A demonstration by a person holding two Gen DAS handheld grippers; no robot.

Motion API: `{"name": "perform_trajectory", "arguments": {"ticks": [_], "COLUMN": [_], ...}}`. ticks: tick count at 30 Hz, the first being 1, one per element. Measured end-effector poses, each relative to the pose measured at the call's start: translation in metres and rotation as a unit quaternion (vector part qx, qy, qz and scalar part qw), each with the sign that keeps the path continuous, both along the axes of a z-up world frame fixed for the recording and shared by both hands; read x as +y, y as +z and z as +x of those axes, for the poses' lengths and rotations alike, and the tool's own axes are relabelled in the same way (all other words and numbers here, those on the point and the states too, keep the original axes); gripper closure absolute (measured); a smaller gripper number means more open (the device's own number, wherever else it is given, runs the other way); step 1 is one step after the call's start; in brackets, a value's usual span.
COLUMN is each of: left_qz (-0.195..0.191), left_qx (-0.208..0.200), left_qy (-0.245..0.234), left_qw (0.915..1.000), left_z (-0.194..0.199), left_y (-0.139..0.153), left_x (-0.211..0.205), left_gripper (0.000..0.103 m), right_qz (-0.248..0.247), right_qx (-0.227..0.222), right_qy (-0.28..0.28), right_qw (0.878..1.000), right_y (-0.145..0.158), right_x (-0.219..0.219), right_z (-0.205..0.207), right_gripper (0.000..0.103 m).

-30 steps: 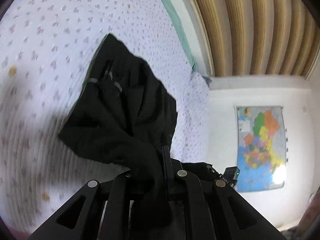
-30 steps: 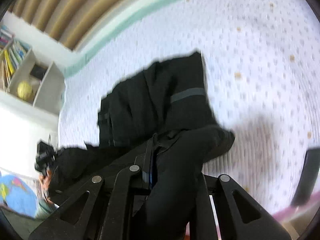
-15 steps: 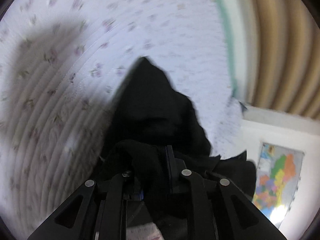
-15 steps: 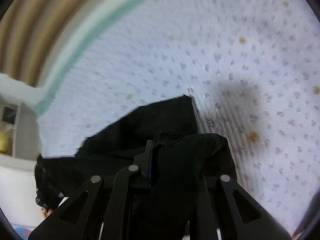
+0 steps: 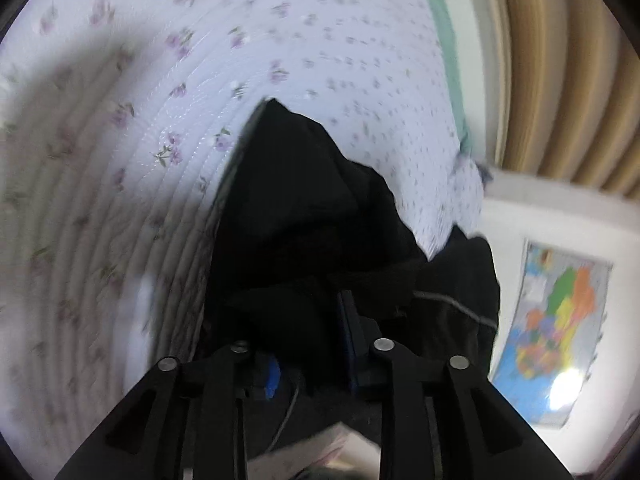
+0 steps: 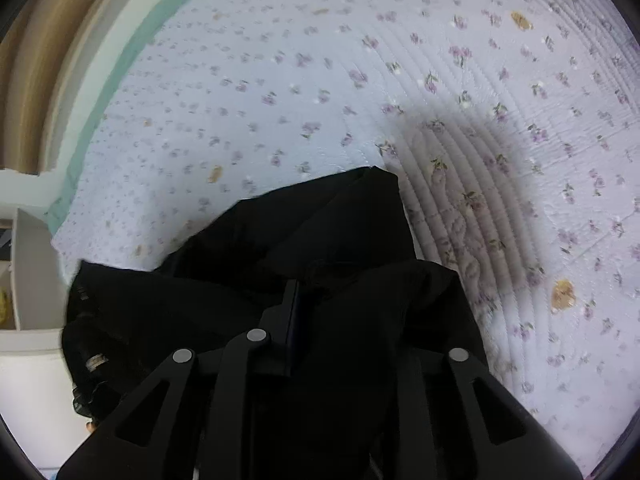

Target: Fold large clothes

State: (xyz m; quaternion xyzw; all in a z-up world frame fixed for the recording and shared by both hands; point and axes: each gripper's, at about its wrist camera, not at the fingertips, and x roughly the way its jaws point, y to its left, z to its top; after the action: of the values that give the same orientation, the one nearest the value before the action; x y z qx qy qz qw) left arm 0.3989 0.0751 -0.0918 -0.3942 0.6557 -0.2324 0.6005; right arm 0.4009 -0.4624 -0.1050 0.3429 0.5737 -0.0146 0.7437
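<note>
A large black garment (image 5: 304,200) lies partly on a floral quilted bed cover (image 5: 120,120), its far corner resting on the cover. My left gripper (image 5: 316,320) is shut on a bunched edge of it, low over the bed. The same garment (image 6: 304,232) shows in the right wrist view, with its far edge on the bed cover (image 6: 480,100). My right gripper (image 6: 332,292) is shut on another bunched edge, and cloth drapes over its right finger and hides it.
A green border (image 6: 120,64) edges the bed cover beside tan curtains (image 5: 560,72). A coloured map (image 5: 556,332) hangs on a white wall to the right in the left wrist view. A white shelf (image 6: 28,272) stands at the left in the right wrist view.
Both grippers have come down close to the bed with the garment. The hanging cloth has been laid forward onto the cover, and gripper shadows now fall on the quilt.
</note>
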Motion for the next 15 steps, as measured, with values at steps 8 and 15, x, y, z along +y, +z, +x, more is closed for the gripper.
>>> {"name": "perform_trajectory", "arguments": {"ticks": [8,15], "left_qz": [0.027,0.164], "left_qx": [-0.131,-0.171], "left_qy": [0.010,0.013], "left_qw": [0.9910,0.9715], "left_z": [-0.033,-0.011], "left_y": [0.111,0.098], "left_x": [0.047,0.018], "left_gripper": [0.026,0.022], "right_qz": [-0.010,-0.132], "right_qx": [-0.114,-0.107], "right_qy": [0.043,0.074], "right_qw": [0.992,0.983], "right_y": [0.099,0.097], "right_x": [-0.006,0.013], "right_z": [-0.064,-0.042], "right_gripper": [0.029,0.025]}}
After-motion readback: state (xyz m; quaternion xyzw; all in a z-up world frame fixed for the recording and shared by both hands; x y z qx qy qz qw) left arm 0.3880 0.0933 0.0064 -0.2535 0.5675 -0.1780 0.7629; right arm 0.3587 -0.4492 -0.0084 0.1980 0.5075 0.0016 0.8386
